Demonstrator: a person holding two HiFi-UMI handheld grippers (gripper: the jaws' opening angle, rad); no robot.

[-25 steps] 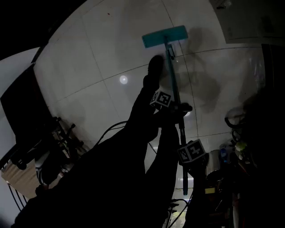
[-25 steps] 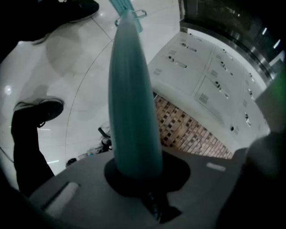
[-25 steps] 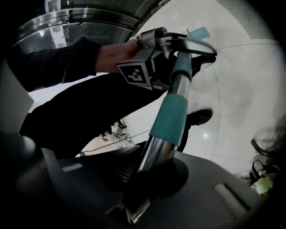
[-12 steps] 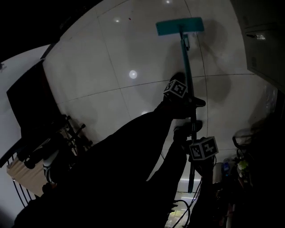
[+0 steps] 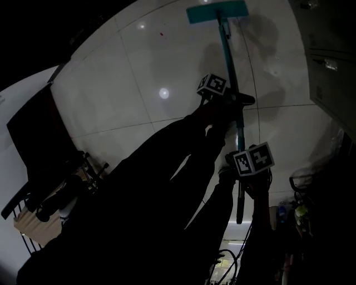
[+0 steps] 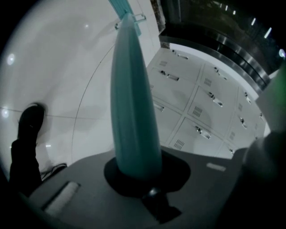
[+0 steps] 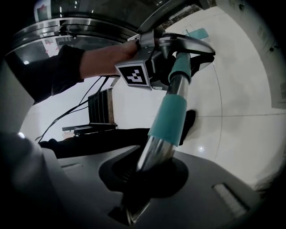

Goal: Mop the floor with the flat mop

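The flat mop [image 5: 217,11] rests its teal head on the white tiled floor [image 5: 128,72] at 12 o'clock in the head view, and its handle [image 5: 227,47] runs back toward 6. The left gripper [image 5: 239,100] is clamped on the handle's teal stretch. The right gripper [image 5: 240,175], toward 5 o'clock, is clamped lower down on bare metal tube, and the shaft passes between both pairs of jaws.

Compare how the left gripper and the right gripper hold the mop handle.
The left gripper clamps a teal part of the mop handle, nearer the mop head. The right gripper clamps a bare metal part, toward the handle's free end. In the head view the left gripper sits farther out, the right closer in. Both are shut on the same handle.
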